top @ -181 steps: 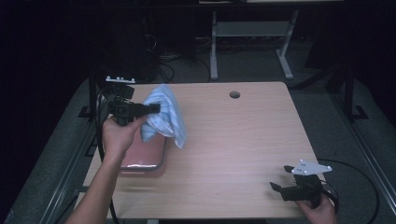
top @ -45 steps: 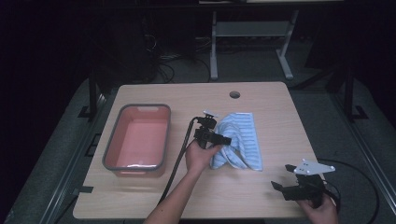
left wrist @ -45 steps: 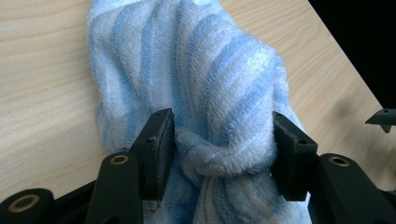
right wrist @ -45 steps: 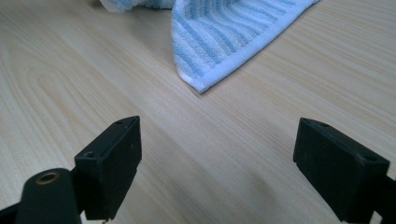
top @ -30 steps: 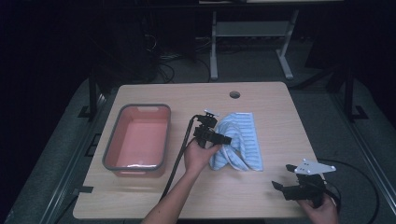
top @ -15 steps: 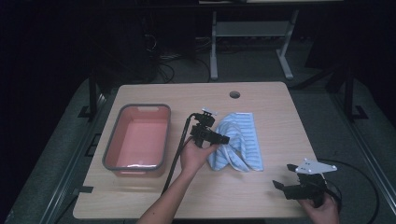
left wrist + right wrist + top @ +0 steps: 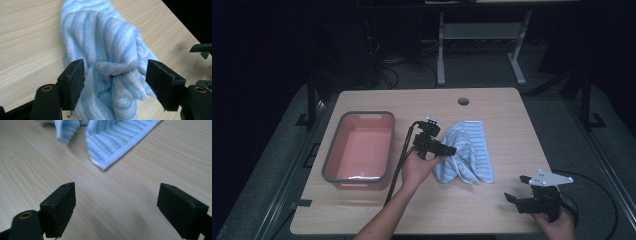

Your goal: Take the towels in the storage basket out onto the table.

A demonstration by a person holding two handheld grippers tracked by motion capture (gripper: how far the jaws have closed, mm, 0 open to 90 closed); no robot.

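Hovering w/ left gripper (image 7: 113, 75) jaws spread wide, gripping nothing, we're straddling the crumpled blue-and-white striped terry towel (image 7: 468, 152) mid-table; we're closing low on its raised fold. Right gripper (image 7: 518, 200) idling, jaws apart, near front-right corner.

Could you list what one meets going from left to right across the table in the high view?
Pink tub → left claw → striped blue towel → right claw.

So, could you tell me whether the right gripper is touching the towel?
Apart. The right gripper view shows the right gripper open, with bare table between it and the towel.
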